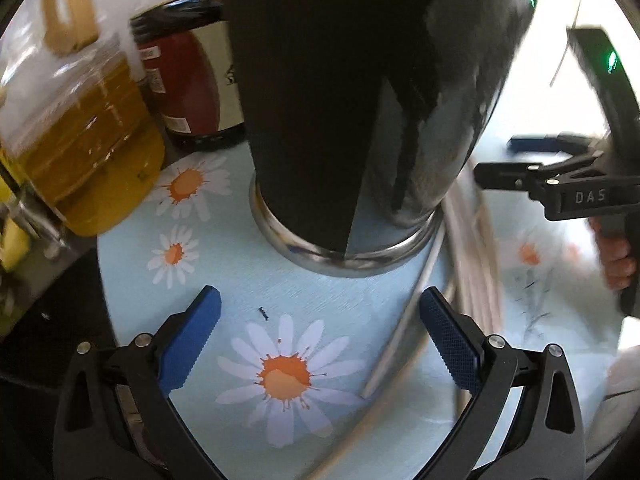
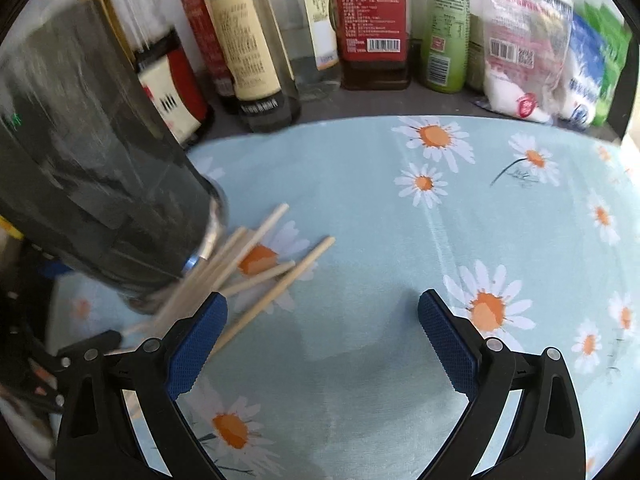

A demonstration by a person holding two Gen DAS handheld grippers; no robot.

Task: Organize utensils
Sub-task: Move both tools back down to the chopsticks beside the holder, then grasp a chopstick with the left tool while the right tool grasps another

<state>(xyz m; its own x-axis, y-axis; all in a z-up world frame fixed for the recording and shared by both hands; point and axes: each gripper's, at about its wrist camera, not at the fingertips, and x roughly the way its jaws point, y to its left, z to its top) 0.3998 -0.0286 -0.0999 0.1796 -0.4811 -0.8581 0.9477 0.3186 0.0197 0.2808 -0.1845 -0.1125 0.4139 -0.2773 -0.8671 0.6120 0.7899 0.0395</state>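
My left hand-held gripper (image 1: 320,332) is spread wide and holds nothing, hovering over the daisy-print tabletop (image 1: 224,280) just in front of the dark metal utensil holder (image 1: 344,120). My right hand-held gripper (image 2: 322,332) is also wide apart and holds nothing. The wooden chopsticks (image 2: 264,268) lie scattered on the cloth beside the holder's base, near my right gripper's left finger. Bottles (image 2: 372,20) line the back edge.
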